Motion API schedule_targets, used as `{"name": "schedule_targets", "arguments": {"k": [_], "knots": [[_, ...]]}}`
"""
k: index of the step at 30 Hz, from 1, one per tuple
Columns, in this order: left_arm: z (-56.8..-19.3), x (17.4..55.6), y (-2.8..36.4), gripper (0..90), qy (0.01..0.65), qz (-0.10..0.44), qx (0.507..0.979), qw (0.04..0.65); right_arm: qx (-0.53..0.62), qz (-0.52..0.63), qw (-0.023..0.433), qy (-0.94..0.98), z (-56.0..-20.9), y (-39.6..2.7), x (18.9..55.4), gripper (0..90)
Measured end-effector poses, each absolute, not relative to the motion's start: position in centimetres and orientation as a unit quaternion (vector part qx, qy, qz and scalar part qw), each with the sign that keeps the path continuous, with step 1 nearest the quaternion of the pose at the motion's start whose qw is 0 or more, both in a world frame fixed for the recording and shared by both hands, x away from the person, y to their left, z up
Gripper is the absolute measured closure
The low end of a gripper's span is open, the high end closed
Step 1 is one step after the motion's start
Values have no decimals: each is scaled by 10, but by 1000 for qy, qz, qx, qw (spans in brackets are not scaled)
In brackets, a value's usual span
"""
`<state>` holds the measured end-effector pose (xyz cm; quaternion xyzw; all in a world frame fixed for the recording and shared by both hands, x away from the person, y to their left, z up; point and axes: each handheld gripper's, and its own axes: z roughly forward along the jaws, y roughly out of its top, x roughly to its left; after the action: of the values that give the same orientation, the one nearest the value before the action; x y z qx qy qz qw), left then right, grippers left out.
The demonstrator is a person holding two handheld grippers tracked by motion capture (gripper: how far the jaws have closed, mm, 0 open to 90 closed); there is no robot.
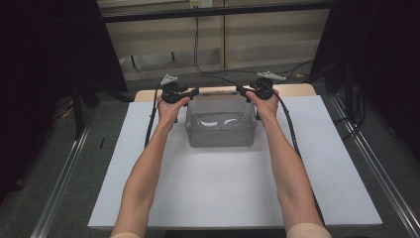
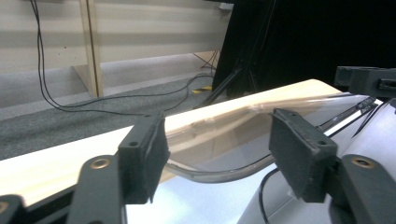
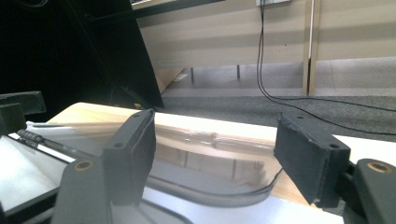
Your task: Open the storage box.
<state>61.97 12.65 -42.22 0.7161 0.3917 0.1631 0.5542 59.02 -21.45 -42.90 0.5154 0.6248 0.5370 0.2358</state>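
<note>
Flanking a clear plastic bin (image 1: 221, 124) at the far middle of the white bench (image 1: 237, 193), the left tool (image 1: 194, 91) and right tool (image 1: 241, 91) stood part open, each astride the bin's rim (image 2: 219, 173), pads clear of it.

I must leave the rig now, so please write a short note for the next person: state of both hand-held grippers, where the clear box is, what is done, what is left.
Left hand-held gripper: open, jaws on either side of the rim at the far left corner of the clear plastic box, pads apart from it.
Right hand-held gripper: open, the same at the far right corner.
Box: upright on the white board, near its far edge, apparently empty.
Done: box appears set down, both grips off.
Left: probably draw both grippers back from the rim.
</note>
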Motion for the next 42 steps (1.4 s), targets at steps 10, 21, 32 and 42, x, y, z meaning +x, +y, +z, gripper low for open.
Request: {"name": "schedule_targets", "arguments": {"k": [10, 21, 32, 42], "knots": [[-413, 610, 130, 146, 405, 192, 717, 534, 511, 542, 239, 623, -427, -221, 581, 156], [-407, 589, 137, 81, 410, 194, 692, 562, 492, 548, 269, 621, -414, -226, 565, 73], [-398, 568, 135, 37, 384, 217, 711, 548, 474, 541, 297, 628, -404, -227, 542, 32], [-396, 539, 147, 41, 367, 216, 699, 575, 462, 542, 315, 627, -402, -224, 521, 28]]}}
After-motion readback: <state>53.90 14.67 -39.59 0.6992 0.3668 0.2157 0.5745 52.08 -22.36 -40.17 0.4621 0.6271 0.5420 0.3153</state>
